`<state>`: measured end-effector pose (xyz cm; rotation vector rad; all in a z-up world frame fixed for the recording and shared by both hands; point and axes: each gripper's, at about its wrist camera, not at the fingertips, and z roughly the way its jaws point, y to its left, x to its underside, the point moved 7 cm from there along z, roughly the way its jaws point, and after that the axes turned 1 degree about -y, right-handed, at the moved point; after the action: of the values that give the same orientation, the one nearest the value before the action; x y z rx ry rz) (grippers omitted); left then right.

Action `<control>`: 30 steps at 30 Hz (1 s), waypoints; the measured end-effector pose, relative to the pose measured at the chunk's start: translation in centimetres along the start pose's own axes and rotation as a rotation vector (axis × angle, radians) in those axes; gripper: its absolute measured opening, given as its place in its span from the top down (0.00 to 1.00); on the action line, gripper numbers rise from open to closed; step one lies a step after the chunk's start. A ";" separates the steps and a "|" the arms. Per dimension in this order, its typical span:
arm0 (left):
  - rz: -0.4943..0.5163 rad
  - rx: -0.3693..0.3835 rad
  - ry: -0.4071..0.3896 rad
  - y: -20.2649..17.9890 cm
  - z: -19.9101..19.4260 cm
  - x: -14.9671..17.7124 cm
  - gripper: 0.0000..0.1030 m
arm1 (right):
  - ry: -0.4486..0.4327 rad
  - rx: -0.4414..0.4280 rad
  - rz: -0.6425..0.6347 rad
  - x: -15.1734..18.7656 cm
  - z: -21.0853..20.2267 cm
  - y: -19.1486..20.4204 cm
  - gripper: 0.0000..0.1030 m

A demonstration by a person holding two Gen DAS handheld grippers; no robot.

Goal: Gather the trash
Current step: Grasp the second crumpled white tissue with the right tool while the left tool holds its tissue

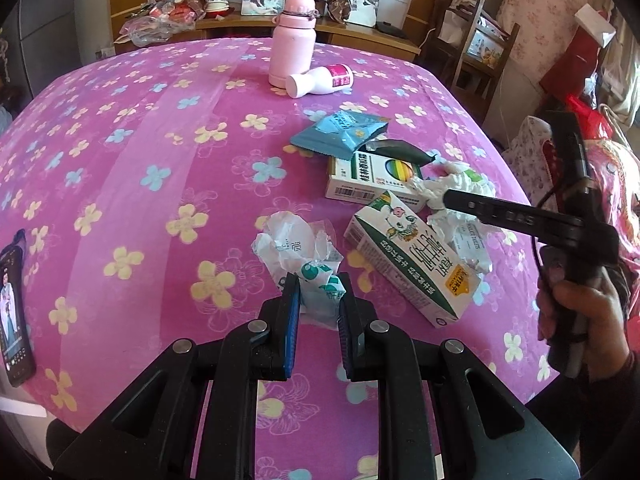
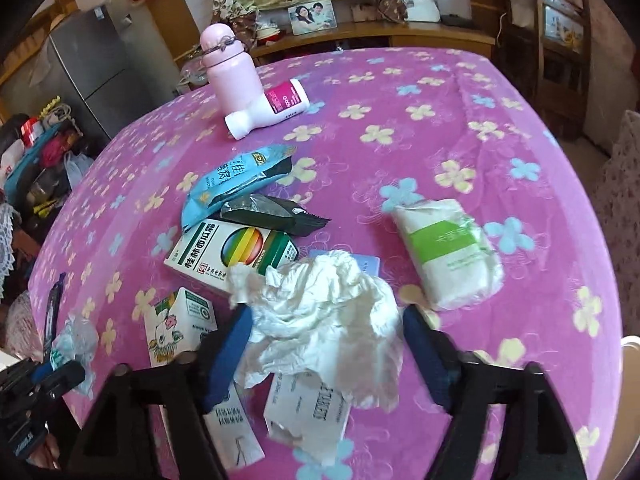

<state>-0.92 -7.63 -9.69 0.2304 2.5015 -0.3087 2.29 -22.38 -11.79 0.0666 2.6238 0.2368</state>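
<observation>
Pink floral table (image 1: 120, 160) lying under scattered trash. Left view: left hand-held gripper (image 1: 318, 300) clenching a crumpled plastic wrapper (image 1: 316, 280); phone (image 1: 16, 308) showing at edge. Right view: right hand-held gripper (image 2: 326, 344) gaping around crumpled tissue (image 2: 320, 312); tissue pack (image 2: 448, 252) appearing only here.

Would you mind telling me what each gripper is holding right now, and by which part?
The left gripper is closed on the crumpled plastic wrapper by its near end. The right gripper is open, straddling the crumpled tissue, not yet gripping it.
</observation>
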 end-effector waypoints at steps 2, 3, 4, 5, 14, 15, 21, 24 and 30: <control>0.006 0.001 -0.003 -0.2 0.0 0.0 0.86 | -0.024 -0.027 0.015 0.1 -0.4 -0.2 0.70; 0.008 0.001 -0.005 -0.2 0.0 -0.1 0.86 | -0.041 -0.033 0.014 0.0 -0.9 -0.2 0.75; 0.010 0.002 -0.004 -0.3 0.0 -0.1 0.86 | -0.059 -0.032 0.008 0.0 -1.5 -0.2 0.76; 0.010 0.005 -0.004 -0.5 0.0 -0.1 0.86 | -0.077 -0.033 0.003 0.0 -2.2 -0.2 0.76; 0.026 0.027 -0.025 -2.4 -0.6 -0.7 0.86 | -0.130 -0.063 -0.010 0.8 -5.5 -0.2 0.84; 0.028 0.028 -0.025 -2.5 -0.6 -0.6 0.86 | -0.128 -0.053 -0.008 0.9 -5.3 -0.3 0.80; 0.031 0.025 -0.025 -2.4 -0.8 -0.5 0.86 | -0.079 -0.020 -0.042 1.0 -2.9 0.9 0.41; 0.020 0.021 -0.014 -2.0 -0.5 -0.4 0.86 | -0.066 -0.014 -0.068 0.6 -1.4 2.0 0.41; 0.021 0.023 -0.014 -1.9 -0.5 -0.4 0.86 | -0.063 -0.003 -0.092 0.9 -0.3 2.1 0.83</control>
<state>-1.33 -9.38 -8.73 0.2624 2.4812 -0.3295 1.33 -20.31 -11.56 -0.0474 2.5561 0.2033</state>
